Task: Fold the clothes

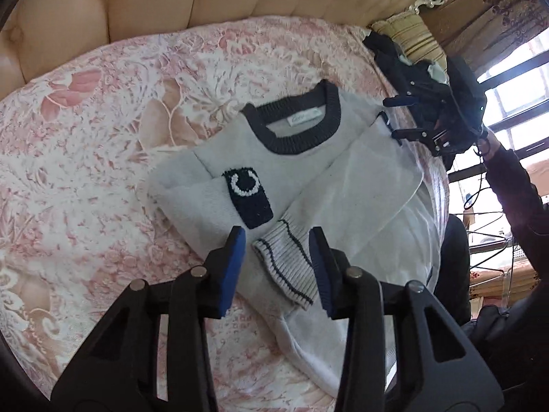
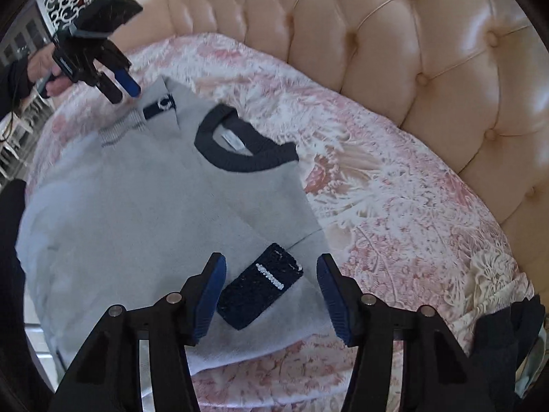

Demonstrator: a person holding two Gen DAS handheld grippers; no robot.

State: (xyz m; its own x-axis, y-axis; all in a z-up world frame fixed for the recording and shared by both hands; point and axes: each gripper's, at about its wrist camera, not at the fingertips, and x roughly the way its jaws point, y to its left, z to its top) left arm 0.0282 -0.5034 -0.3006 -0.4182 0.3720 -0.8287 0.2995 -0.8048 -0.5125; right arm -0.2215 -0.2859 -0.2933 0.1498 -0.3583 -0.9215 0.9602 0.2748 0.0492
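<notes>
1. Surface: bed cover (image 1: 85,144) with pink and white floral pattern, spread flat; tufted cream headboard (image 2: 429,79) along the far side.
2. Room, left wrist view only: patterned curtain (image 1: 497,7) and bright window (image 1: 521,92) at far right; dark clothing (image 1: 391,48) heaped at the cover's far right edge.
3. Task item: pale grey sweater (image 2: 137,206) with dark ribbed collar (image 1: 295,120), laid flat on the cover, collar toward the headboard, both sleeves folded inward over the body.
4. Sleeve details: dark patch with white "C" (image 1: 245,195) on the left sleeve; striped ribbed cuff (image 1: 284,267) beside it; second dark patch with white bar (image 2: 260,288) on the right sleeve.
5. Left gripper (image 1: 278,267): jaws partly open, blue pads apart, raised above the striped cuff; nothing clamped, no contact visible.
6. Right gripper (image 2: 271,295): jaws partly open, somewhat wider than the left, poised above the bar patch; nothing held, pads clear of the fabric.
7. Cross-view, left wrist camera: right gripper seen at far right beyond the sweater's shoulder, with dark sleeve (image 1: 514,185) of the person behind it.
8. Cross-view, right wrist camera: left gripper seen at far left above the "C" patch, gripped by a hand (image 2: 48,72); bar patch and headboard tufting shown clearly here only.
</notes>
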